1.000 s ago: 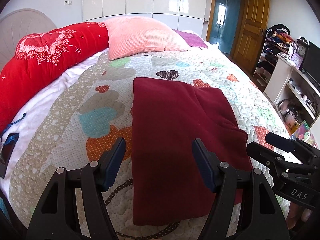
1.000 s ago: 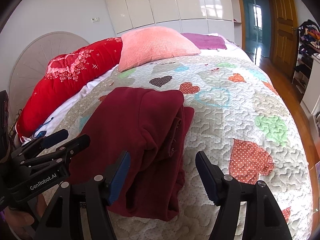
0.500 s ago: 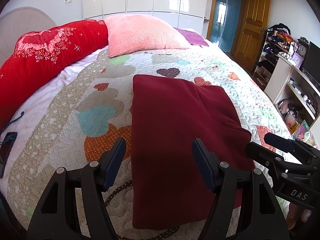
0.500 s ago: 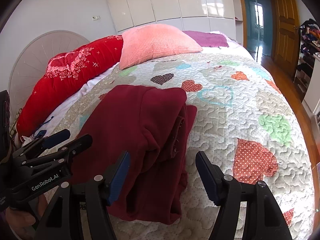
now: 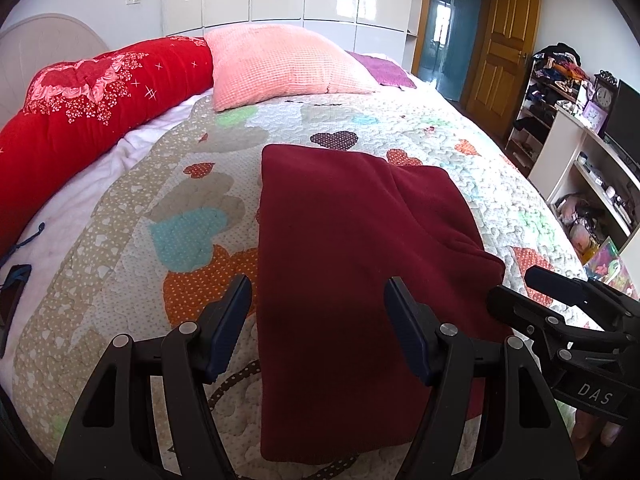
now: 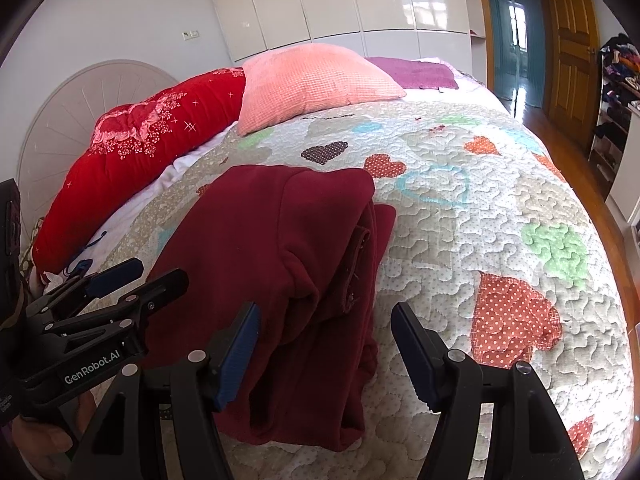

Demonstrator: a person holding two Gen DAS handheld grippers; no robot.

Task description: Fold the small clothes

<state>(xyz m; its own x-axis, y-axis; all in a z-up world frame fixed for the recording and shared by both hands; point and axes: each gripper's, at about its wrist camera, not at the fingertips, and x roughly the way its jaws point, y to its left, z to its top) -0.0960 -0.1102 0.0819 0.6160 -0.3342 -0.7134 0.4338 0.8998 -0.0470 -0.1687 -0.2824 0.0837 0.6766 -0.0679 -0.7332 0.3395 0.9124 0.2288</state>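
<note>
A dark red garment [image 5: 344,264] lies folded into a long strip on the heart-patterned quilt [image 5: 192,240]. Its layered, bunched right edge [image 6: 356,264] shows in the right wrist view. My left gripper [image 5: 319,292] hovers open over the garment's near part, nothing between its pads. My right gripper [image 6: 326,316] is open too, over the near right edge of the garment [image 6: 272,248]. Each gripper shows in the other's view: the right gripper [image 5: 516,288] beside the garment's right side, the left gripper [image 6: 158,272] at its left side.
A rolled red duvet [image 5: 92,108], a pink pillow [image 5: 284,64] and a purple cloth [image 5: 384,72] lie at the head of the bed. White shelves [image 5: 580,168] and a wooden door [image 5: 504,44] stand to the right. A dark object with a blue cord [image 5: 16,280] lies at the bed's left edge.
Both views have shifted only slightly. The garment lies as before and both grippers stay open.
</note>
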